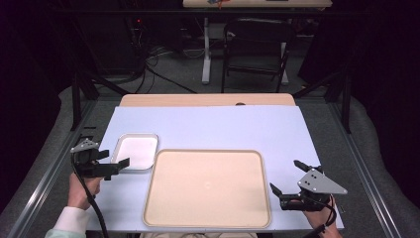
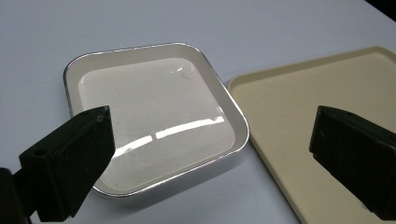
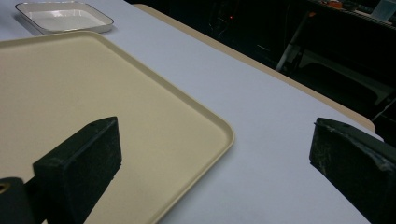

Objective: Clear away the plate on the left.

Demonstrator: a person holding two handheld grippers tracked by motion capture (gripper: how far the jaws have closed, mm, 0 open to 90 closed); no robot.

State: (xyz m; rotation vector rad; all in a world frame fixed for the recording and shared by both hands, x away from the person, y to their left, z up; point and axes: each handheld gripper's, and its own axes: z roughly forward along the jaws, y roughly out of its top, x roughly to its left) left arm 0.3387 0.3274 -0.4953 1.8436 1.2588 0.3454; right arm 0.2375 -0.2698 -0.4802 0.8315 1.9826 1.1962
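The left gripper [image 1: 118, 166], jaws wide and empty, hovers over the near left edge of the white square dish [image 1: 134, 151] just left of the beige tray [image 1: 208, 218], apparently lining up a grasp, while the right gripper [image 1: 287, 177] waits open and empty at the tray's right.

No readable text, label, brand, number or sign appears on anything in these views.
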